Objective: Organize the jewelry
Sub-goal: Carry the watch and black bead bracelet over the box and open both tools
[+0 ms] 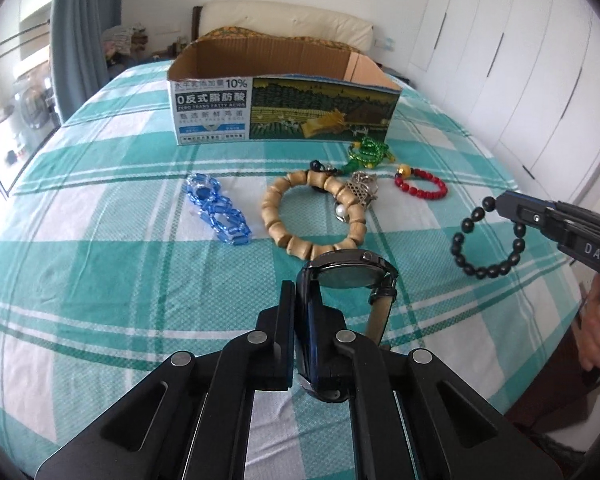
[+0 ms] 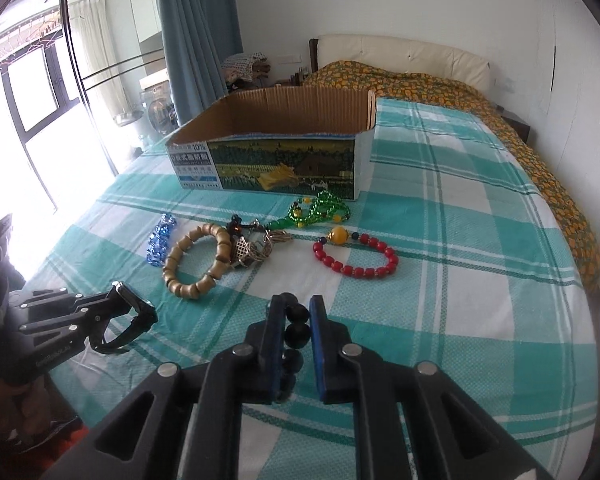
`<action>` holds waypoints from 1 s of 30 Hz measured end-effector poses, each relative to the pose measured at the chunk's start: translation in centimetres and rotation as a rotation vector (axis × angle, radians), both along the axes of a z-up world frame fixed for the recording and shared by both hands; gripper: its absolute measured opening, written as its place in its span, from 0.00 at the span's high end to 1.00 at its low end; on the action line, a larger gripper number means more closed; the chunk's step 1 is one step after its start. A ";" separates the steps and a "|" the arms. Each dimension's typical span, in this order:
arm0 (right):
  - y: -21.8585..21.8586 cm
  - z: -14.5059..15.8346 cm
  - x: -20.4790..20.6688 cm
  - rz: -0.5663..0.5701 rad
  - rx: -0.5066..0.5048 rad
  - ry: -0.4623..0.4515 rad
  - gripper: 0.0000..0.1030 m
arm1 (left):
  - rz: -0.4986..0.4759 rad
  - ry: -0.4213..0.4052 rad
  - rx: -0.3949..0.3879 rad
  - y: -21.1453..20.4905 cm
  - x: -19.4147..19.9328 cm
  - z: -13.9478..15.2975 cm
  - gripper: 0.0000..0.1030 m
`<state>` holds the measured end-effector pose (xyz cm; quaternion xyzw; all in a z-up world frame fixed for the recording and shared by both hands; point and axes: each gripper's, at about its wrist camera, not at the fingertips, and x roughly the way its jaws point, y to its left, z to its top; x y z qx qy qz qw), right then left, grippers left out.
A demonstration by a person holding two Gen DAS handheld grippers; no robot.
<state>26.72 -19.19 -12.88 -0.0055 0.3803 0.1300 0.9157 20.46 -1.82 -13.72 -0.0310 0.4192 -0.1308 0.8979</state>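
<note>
While your left gripper [image 1: 300,300] had its jaws clenched on the strap of the wristwatch [image 1: 350,274], your right gripper [image 2: 296,320] was grasping the black bead bracelet [image 1: 488,240] by a few beads, and both pieces were held over the bed [image 1: 100,240], short of the cardboard box [image 1: 284,108].

The watch looked like the heavier, stiffer piece: its case hung out past the jaws, so it would likely tip around the thin strap if you swung it fast. A hold nearer the case would have steadied it. The black bracelet was light and limp, its round beads probably smooth; pinched on the string side, the loop would dangle and could slip bead by bead.

Still lying on the bed near the box front were the blue crystal bracelet [image 1: 218,212], the wooden bead bracelet [image 1: 312,216], a metal charm [image 1: 362,190], the green beaded strand [image 1: 370,152] and the red bead bracelet [image 2: 356,256].

Your left wrist view showed the black bracelet's whole loop hanging from the right jaws, which your right wrist view hid, showing only beads between the fingers. Your right wrist view, in turn, showed the watch strap curling under the left jaws and more of the box's inner walls; neither view showed the box floor.
</note>
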 end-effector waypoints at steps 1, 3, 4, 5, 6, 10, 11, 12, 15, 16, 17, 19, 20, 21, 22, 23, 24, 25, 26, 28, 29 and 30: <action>-0.1 0.5 -0.2 -0.002 0.005 -0.006 0.88 | 0.007 -0.006 -0.004 0.3 0.0 0.4 0.97; -0.4 1.4 -0.5 -0.001 0.014 -0.013 0.88 | 0.019 -0.015 -0.012 1.1 0.0 1.1 0.97; -0.5 1.8 -0.7 -0.001 0.014 -0.018 0.88 | 0.024 -0.018 -0.016 1.4 0.0 1.4 0.97; -0.5 2.2 -0.8 0.000 0.012 -0.024 0.88 | 0.027 -0.021 -0.018 1.8 0.1 1.8 0.97; -0.6 2.6 -0.8 0.002 0.012 -0.028 0.88 | 0.031 -0.024 -0.017 2.2 0.2 2.1 0.97; -0.4 3.9 -1.1 0.013 0.011 -0.050 0.88 | 0.049 -0.044 -0.004 3.5 0.9 3.0 0.97; -0.3 4.1 -1.1 0.016 0.008 -0.055 0.88 | 0.054 -0.047 -0.002 3.8 1.1 3.1 0.97; -0.2 4.4 -1.1 0.018 0.007 -0.059 0.88 | 0.060 -0.050 0.003 4.0 1.3 3.2 0.97; 0.1 4.8 -1.0 0.026 0.007 -0.068 0.88 | 0.076 -0.053 0.014 4.6 2.0 3.4 0.97; 0.2 4.9 -0.9 0.028 0.010 -0.069 0.88 | 0.081 -0.052 0.018 4.7 2.2 3.4 0.97; 0.2 5.0 -0.9 0.032 0.014 -0.069 0.88 | 0.084 -0.053 0.024 4.8 2.4 3.4 0.97; 0.5 5.2 -0.7 0.039 0.019 -0.071 0.88 | 0.089 -0.057 0.040 4.8 2.7 3.6 0.97; 0.6 5.2 -0.5 0.044 0.019 -0.071 0.88 | 0.091 -0.060 0.049 4.8 2.9 3.6 0.97; 0.8 5.3 -0.3 0.050 0.018 -0.070 0.88 | 0.093 -0.063 0.057 4.9 3.0 3.7 0.97; 1.0 5.3 -0.2 0.055 0.016 -0.069 0.88 | 0.096 -0.066 0.065 4.9 3.2 3.7 0.97; 1.2 5.4 0.0 0.059 0.013 -0.068 0.88 | 0.098 -0.067 0.073 4.9 3.4 3.7 0.97; 1.4 5.4 0.1 0.063 0.010 -0.067 0.88 | 0.101 -0.068 0.080 4.9 3.5 3.7 0.97; 1.5 5.5 0.3 0.066 0.007 -0.067 0.88 | 0.103 -0.067 0.085 4.9 3.7 3.6 0.97; 1.7 5.5 0.5 0.069 0.006 -0.067 0.88 | 0.104 -0.065 0.089 5.0 4.0 3.6 0.97; 1.9 5.6 0.9 0.072 0.006 -0.067 0.88 | 0.104 -0.063 0.098 4.9 4.4 3.5 0.97; 2.0 5.7 1.0 0.073 0.009 -0.066 0.88 | 0.103 -0.063 0.104 4.9 4.5 3.5 0.97; 2.1 5.7 1.2 0.074 0.014 -0.064 0.88 | 0.102 -0.062 0.109 4.9 4.7 3.4 0.97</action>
